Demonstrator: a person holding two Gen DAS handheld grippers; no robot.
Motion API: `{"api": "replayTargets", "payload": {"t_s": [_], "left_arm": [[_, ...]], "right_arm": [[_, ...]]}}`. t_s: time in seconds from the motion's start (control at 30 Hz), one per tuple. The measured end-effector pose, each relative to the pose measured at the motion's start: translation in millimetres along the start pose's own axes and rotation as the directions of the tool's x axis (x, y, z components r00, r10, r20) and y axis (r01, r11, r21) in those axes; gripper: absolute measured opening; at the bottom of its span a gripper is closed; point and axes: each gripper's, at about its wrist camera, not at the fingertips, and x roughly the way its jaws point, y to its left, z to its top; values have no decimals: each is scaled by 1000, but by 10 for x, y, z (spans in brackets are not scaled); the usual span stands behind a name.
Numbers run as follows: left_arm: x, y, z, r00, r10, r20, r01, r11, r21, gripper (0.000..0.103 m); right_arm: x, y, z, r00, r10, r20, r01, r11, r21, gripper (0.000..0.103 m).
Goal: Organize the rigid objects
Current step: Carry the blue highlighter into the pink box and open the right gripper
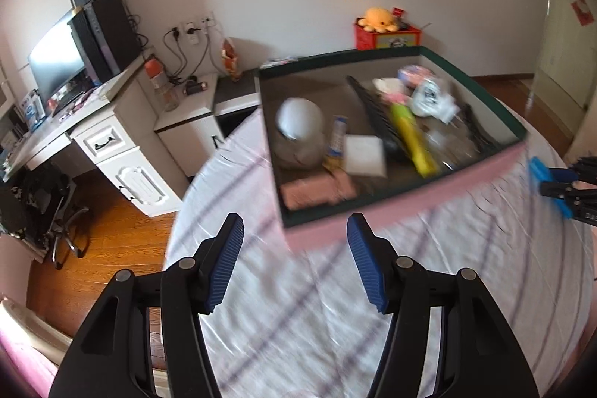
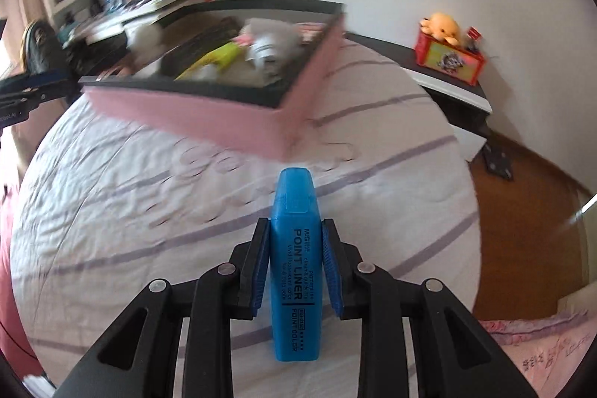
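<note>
Now the right gripper (image 2: 294,230) pinches a blue highlighter (image 2: 294,271) just before the pink box (image 2: 209,114) (already quite full). Next it should be carried over the rim; the left gripper (image 1: 294,260) is spread, empty.

Both wrist views toward pink box (image 1: 391,211)

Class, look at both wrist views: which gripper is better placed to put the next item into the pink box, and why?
The right gripper. It is shut on the blue highlighter, with the pink box just ahead. The left gripper is open with nothing between its fingers.
</note>
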Motion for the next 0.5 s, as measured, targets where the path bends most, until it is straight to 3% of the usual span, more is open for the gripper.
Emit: {"api": "replayTargets", "payload": {"t_s": [0.17,0.33,0.4,0.47,0.5], "left_arm": [[241,221,221,1000,26,-16,-27,999,-44,59],[649,269,354,996,17,-84,-21,998,-52,57],[777,240,375,995,1,-103,-6,999,-44,46],[868,207,379,994,-21,-111,17,999,-34,19],[897,191,379,993,-29,-114,26,999,-32,17]], "right_arm": [[127,-145,163,1000,-11,26,10,999,33,27],[272,-242,248,1000,-8,11,7,998,57,27],[306,-264,270,1000,-5,9,4,998,58,27],[317,-274,291,1000,-5,9,4,998,60,27],[317,-282,304,1000,-6,10,5,998,59,27]]}}
